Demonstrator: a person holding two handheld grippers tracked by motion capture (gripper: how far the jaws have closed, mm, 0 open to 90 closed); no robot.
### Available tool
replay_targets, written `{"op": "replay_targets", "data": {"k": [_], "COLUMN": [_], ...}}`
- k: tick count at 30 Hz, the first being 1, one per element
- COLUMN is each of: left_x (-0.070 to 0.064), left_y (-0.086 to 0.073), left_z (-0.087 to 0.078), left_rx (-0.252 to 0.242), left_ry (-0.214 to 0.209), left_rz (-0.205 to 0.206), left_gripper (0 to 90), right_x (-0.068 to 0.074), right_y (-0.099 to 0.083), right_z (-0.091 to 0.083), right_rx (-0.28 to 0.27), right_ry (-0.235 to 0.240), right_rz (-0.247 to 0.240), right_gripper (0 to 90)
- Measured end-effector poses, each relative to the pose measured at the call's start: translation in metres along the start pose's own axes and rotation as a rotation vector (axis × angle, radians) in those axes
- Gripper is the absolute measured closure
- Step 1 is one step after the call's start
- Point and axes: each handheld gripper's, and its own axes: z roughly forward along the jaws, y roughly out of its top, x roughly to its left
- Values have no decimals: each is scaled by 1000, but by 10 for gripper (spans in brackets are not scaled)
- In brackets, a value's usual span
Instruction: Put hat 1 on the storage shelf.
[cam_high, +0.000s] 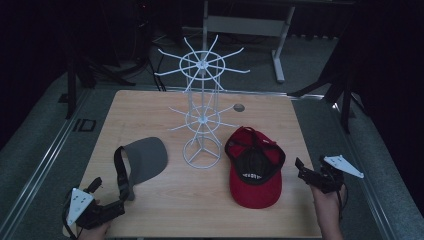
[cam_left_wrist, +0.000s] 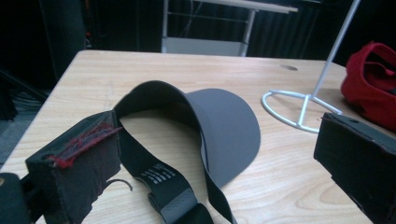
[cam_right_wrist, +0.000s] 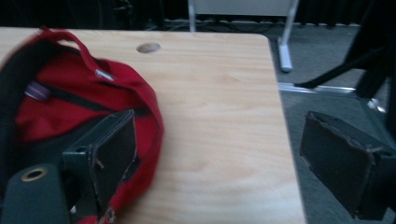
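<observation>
**A:** While both hats lie flat on the table and every arm of the white wire rack is bare, you should log progress as nil: nothing hung, nothing lifted. My reading is that the work is hanging the hats on that rack, so all of it remains.

**B:** State of your claws?

**A:** Your left gripper is released, jaws spread wide, with the strap of the grey visor running between them, untouched as far as I can judge. Your right gripper is likewise unclenched; its jaws stand apart with bare wood between, and the red cap sits just beside the jaw at the left of its view, partly behind it. Contact there I cannot tell.

**B:** Orientation of the visor?

**A:** In the high view the visor has its long axis running from your left gripper away toward the rack. Brim at the far end, pointing ahead of the claw; strap loop at the near end, right at the jaws.

**B:** And the cap?

**A:** Red cap lies upside down, opening upward, ahead and inboard of your right gripper. Long axis roughly front to back: brim toward you, rear strap toward the rack base.

**B:** Remaining?

**A:** Grasp, lift, hook on a rack arm, for each hat.
</observation>
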Motion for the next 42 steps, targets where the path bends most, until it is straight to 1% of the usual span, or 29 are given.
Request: {"op": "replay_targets", "data": {"k": [1,2,4,5,6,7,9,12,14,17,18,20,21,22,24,25,27,28,30,31,34,35,36,38,40,42], "left_x": [0,0,-3,-4,-7,-7,-9,-11,-11,-12,-13,-13,-13,-13,-13,-13,-13,-13,-12,-13,-13,-13,-12,-12,-12,-11], "left_y": [0,-1,-1,0,0,0,0,0,0,0,0,0,0,0,0,0,0,0,-1,-1,-1,-1,-1,-1,-1,-1], "left_z": [0,1,1,1,2,2,3,4,4,4,4,5,5,5,5,5,5,5,5,6,6,6,6,5,5,6], "left_rx": [12,18,22,25,25,27,31,39,42,45,49,56,56,55,52,52,54,54,57,59,59,59,59,57,60,61], "left_ry": [-15,-25,-38,-39,-41,-45,-58,-68,-73,-83,-87,-92,-92,-96,-97,-97,-95,-100,-97,-99,-97,-96,-99,-92,-88,-89], "left_rz": [-1,-1,10,21,33,39,41,51,59,65,73,73,73,73,76,76,73,72,73,73,76,74,72,70,66,65], "left_gripper": [10,10,10,10,10,10,10,10,11,10,10,10,11,10,11,11,11,10,11,11,10,11,11,11,11,11], "right_x": [1,2,9,11,14,17,21,27,33,38,39,42,42,45,48,50,53,55,56,58,60,60,60,60,60,61], "right_y": [2,5,9,10,12,13,15,17,18,16,15,14,14,13,12,12,11,11,10,9,6,4,3,3,5,8], "right_z": [2,4,10,12,15,20,27,39,53,66,70,79,79,90,97,101,108,111,116,120,125,127,127,126,124,120], "right_rx": [-3,-7,-8,-4,12,22,35,55,80,109,120,139,139,168,188,203,218,228,250,268,306,313,316,300,279,263], "right_ry": [23,36,22,16,24,45,50,82,100,111,114,119,119,115,117,118,111,107,118,115,108,106,99,87,72,68], "right_rz": [7,10,-15,-29,-47,-65,-83,-89,-106,-140,-149,-157,-157,-168,-182,-201,-245,-258,-261,-268,-287,-289,-290,-280,-272,-282], "right_gripper": [106,107,107,144,206,205,212,216,228,244,272,281,281,284,360,365,416,444,512,534,649,708,779,847,866,871]}}
